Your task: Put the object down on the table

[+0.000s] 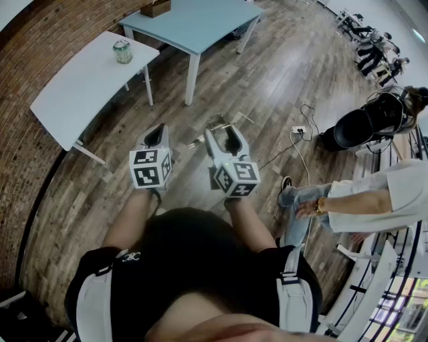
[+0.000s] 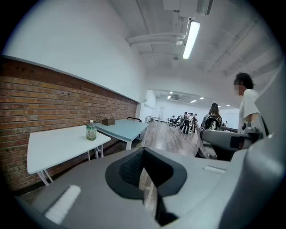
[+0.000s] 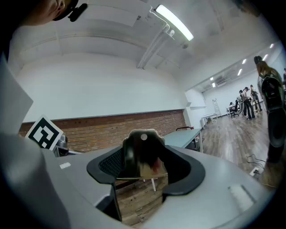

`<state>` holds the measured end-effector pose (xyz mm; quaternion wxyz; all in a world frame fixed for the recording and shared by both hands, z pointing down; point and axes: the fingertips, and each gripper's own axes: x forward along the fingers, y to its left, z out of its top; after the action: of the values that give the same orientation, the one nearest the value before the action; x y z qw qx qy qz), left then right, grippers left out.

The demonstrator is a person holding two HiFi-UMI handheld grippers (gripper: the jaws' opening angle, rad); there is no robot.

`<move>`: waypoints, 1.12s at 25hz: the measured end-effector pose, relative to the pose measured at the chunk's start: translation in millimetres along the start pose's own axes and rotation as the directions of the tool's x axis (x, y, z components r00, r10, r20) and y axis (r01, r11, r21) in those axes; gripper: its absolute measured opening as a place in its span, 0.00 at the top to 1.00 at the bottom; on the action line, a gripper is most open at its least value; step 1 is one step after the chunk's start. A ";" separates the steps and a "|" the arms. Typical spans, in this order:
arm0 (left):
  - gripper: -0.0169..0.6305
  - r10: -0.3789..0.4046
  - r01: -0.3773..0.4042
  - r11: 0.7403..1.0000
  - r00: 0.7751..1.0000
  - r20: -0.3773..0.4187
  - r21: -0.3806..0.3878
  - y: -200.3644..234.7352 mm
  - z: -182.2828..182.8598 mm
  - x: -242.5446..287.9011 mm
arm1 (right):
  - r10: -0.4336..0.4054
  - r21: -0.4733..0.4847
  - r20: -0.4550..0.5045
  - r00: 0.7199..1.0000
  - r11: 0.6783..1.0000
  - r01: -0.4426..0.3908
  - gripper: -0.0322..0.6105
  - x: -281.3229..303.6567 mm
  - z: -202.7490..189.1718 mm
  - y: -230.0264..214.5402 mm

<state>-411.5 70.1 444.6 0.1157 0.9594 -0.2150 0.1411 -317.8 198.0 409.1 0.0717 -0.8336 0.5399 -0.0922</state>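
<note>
My right gripper [image 1: 226,129] is shut on a shiny metal piece [image 3: 141,152] with a small hole near its top. The piece stands upright between the dark pads and sticks out past the fingertips as a metal glint [image 1: 219,121] in the head view. My left gripper [image 1: 156,134] hangs beside it at about the same height, with its jaws together and nothing between them; only a thin slit of floor shows between them [image 2: 144,169]. Both grippers are over the wooden floor, some way short of the white table [image 1: 77,83] and the light blue table [image 1: 194,23].
A small bottle [image 1: 122,51] stands on the white table and a brown box [image 1: 155,8] on the blue one. A brick wall runs along the left. A person in white [image 1: 374,200], a black chair [image 1: 364,123] and a floor cable with a socket strip [image 1: 299,130] are on the right.
</note>
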 end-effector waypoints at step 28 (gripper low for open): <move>0.97 -0.029 0.034 0.996 0.997 -0.072 0.082 -88.1 -17.3 36.9 | -0.017 0.066 -0.004 1.000 0.998 0.017 0.49 -33.7 -1.8 -75.8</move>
<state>-344.1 138.6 458.4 0.0853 0.9611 -0.1895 0.1819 -264.4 259.6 424.9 0.0977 -0.8352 0.5295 -0.1119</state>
